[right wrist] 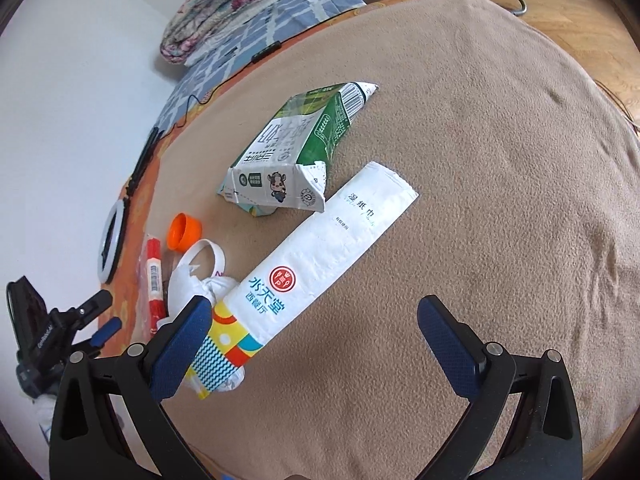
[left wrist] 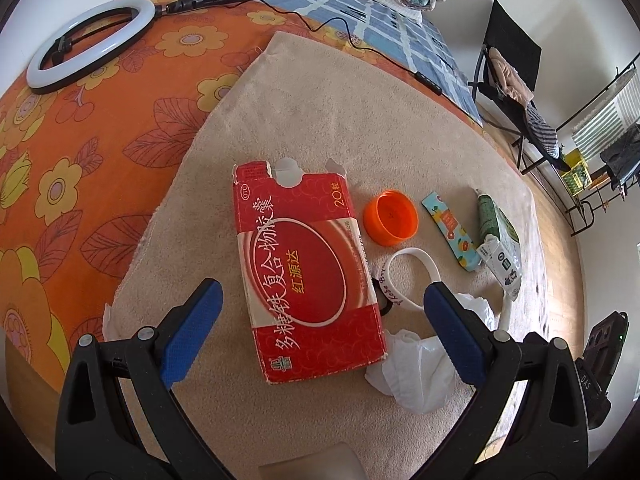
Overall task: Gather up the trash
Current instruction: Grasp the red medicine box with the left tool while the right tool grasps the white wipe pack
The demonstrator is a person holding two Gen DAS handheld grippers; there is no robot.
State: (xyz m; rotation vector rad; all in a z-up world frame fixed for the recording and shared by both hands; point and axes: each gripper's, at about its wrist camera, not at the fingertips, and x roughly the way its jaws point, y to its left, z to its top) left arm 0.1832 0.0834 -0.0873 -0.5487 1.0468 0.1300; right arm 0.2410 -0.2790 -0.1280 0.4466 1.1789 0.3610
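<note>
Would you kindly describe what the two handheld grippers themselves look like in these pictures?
Both look alike. The left gripper and right gripper each have black plastic arms with triangular cut-outs and round silver pivot screws. Their jaws carry blue pads with a fine knurled texture. No cables, sleeves or hands show. The only markings are faint lettering on a dark body beside them.

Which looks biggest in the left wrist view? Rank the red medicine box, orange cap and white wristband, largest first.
1. red medicine box, by far the largest, though it also lies nearest the camera.
2. orange cap and white wristband: they look about alike, and a blue finger hides part of the band, so no ranking.
</note>
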